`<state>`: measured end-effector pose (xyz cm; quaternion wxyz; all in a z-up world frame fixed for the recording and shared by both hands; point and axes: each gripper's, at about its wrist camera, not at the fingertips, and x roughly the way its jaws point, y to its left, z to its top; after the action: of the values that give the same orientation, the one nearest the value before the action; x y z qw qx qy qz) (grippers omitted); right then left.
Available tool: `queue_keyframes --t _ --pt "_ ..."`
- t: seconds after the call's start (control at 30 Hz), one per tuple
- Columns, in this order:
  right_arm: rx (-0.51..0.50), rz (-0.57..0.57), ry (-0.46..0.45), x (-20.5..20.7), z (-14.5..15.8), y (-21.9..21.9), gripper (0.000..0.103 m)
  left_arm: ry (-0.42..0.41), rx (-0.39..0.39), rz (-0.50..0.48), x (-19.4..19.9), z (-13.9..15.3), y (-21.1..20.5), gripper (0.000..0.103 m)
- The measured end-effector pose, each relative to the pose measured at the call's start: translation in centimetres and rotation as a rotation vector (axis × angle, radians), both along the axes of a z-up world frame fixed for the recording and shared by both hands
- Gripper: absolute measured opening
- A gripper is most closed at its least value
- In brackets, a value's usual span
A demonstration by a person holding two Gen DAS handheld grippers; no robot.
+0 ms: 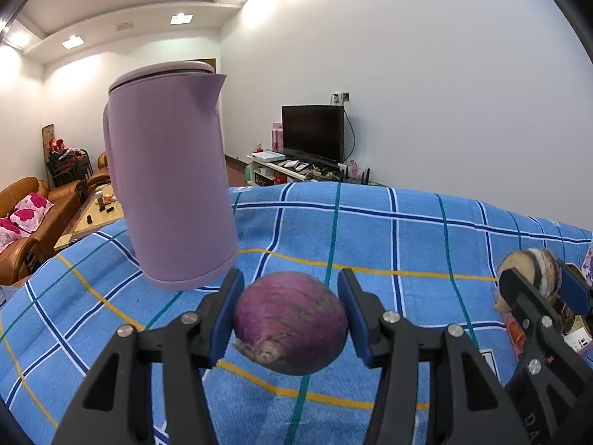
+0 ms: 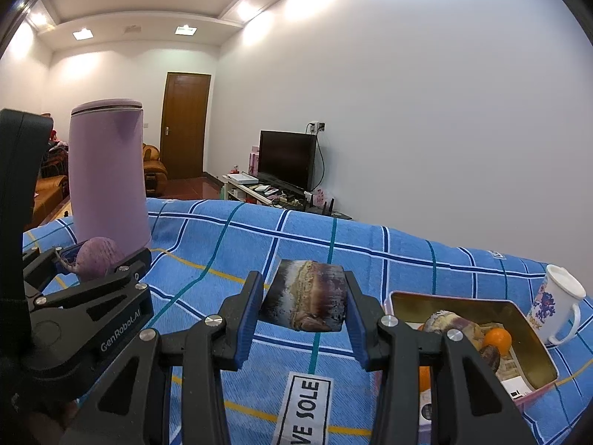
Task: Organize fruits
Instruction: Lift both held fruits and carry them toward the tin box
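My left gripper (image 1: pixel 291 311) is shut on a round purple fruit (image 1: pixel 291 320) and holds it above the blue checked cloth (image 1: pixel 370 237). The same gripper (image 2: pixel 107 259) and purple fruit (image 2: pixel 98 257) show at the left of the right wrist view. My right gripper (image 2: pixel 304 304) is shut on a brown and tan striped fruit (image 2: pixel 307 298) above the cloth; it also shows at the right edge of the left wrist view (image 1: pixel 537 282). A gold tin box (image 2: pixel 519 319) to the right holds an orange (image 2: pixel 496 339) and other fruits.
A tall lilac kettle (image 1: pixel 170 181) stands on the cloth behind the left gripper. A white floral mug (image 2: pixel 556 304) stands right of the tin. The table's far edge drops off toward a TV stand (image 2: pixel 274 193) and sofas.
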<state>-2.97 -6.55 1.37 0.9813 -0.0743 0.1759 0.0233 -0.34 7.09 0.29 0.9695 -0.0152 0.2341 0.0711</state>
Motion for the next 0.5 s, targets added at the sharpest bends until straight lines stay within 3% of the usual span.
queue_keyframes --t 0.5 --pt "-0.001 -0.006 0.005 -0.81 -0.01 -0.69 0.044 -0.004 0.006 -0.015 -0.99 0.17 -0.97 0.055"
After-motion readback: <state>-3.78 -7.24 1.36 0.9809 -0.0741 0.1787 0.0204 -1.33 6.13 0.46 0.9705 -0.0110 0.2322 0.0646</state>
